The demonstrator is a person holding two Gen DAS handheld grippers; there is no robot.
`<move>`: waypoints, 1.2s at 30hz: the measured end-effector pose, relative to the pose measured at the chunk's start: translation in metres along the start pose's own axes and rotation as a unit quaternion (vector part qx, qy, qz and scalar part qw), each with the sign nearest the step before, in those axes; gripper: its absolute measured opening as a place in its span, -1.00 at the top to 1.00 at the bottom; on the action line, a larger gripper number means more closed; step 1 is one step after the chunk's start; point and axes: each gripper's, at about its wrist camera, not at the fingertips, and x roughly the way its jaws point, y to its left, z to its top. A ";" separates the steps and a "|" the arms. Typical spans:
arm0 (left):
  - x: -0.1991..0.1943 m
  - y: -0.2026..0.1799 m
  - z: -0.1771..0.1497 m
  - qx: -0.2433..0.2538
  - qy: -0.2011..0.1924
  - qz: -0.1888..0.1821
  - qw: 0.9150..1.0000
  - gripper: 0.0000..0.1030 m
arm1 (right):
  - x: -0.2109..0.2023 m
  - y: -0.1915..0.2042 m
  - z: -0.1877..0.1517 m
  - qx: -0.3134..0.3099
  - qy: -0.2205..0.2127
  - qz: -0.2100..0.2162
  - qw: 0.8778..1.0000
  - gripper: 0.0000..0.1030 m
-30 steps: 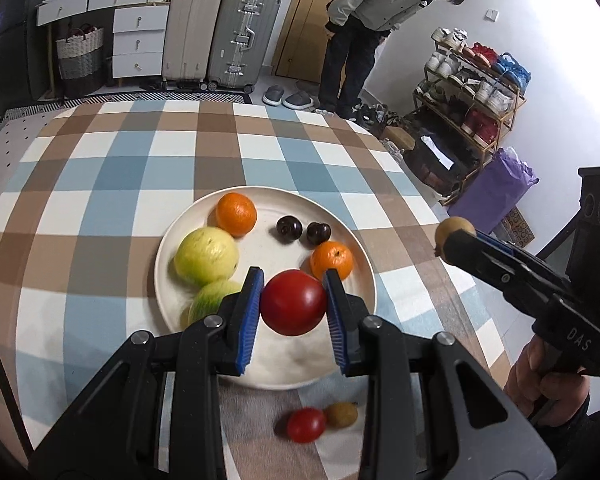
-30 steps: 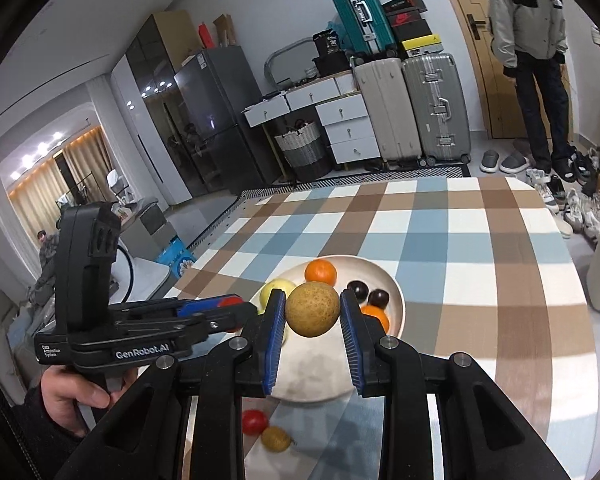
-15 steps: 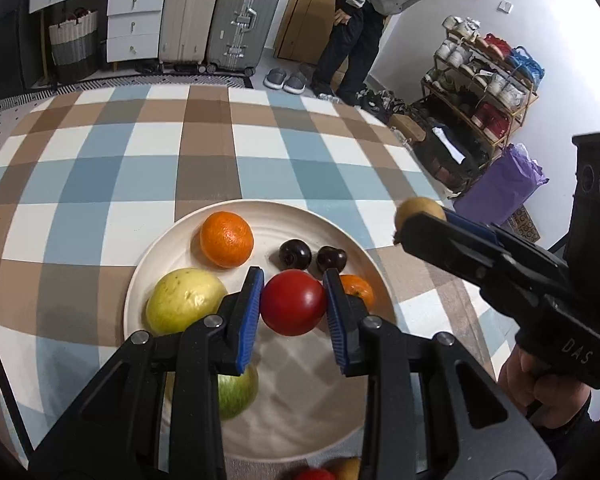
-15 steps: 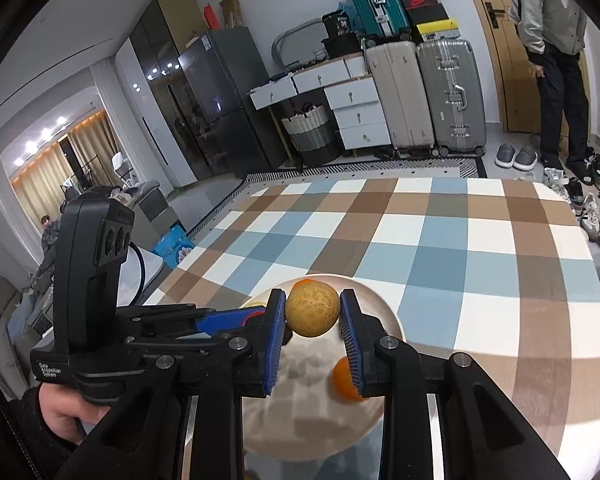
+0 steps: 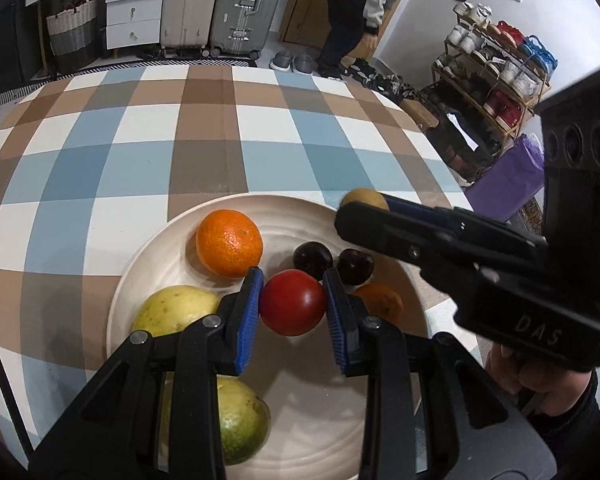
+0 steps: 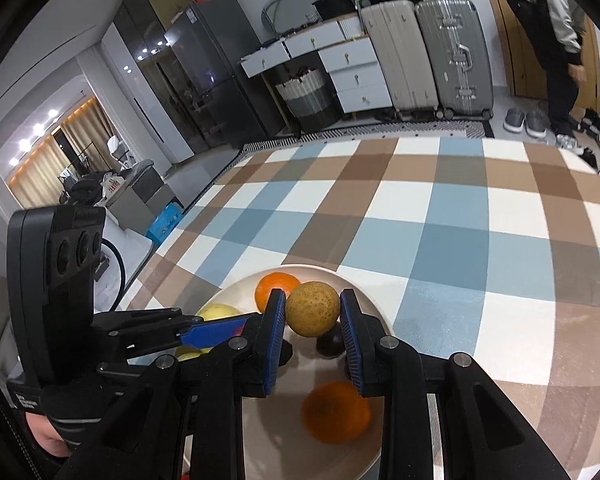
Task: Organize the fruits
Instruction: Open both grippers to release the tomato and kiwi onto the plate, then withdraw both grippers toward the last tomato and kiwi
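Both grippers have come forward and lower over the plate (image 5: pixel 140 280) since a second ago, so the two small fruits that lay on the cloth below its near rim have dropped out of the left wrist view. The left gripper (image 5: pixel 293 304) has its blue fingers (image 5: pixel 247 316) clamped on a red tomato (image 5: pixel 293 302), held above the middle of the plate. The right gripper (image 6: pixel 312 320) has its fingers (image 6: pixel 274 332) clamped on a speckled yellow-brown fruit (image 6: pixel 313 307), held over the plate's far right part. On the plate lie a large orange (image 5: pixel 229 242), two dark cherries (image 5: pixel 332 262) side by side, a smaller orange (image 5: pixel 382 300), a pale yellow fruit (image 5: pixel 172 310) and a green fruit (image 5: pixel 242 420). The plate rests on the checked surface (image 5: pixel 180 140). A person (image 5: pixel 364 8) stands by the door beyond it.
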 end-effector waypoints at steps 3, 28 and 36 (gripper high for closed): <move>0.003 -0.002 0.000 0.002 0.000 0.000 1.000 0.47 | 0.007 -0.004 0.004 0.009 0.010 0.013 1.000 0.46; -0.070 -0.026 -0.023 0.005 -0.032 -0.021 0.999 0.30 | -0.083 0.004 -0.024 0.051 -0.074 0.021 0.996 0.04; -0.133 -0.035 -0.056 0.006 -0.069 -0.010 0.998 0.30 | -0.140 0.038 -0.057 0.041 -0.111 0.016 0.993 0.00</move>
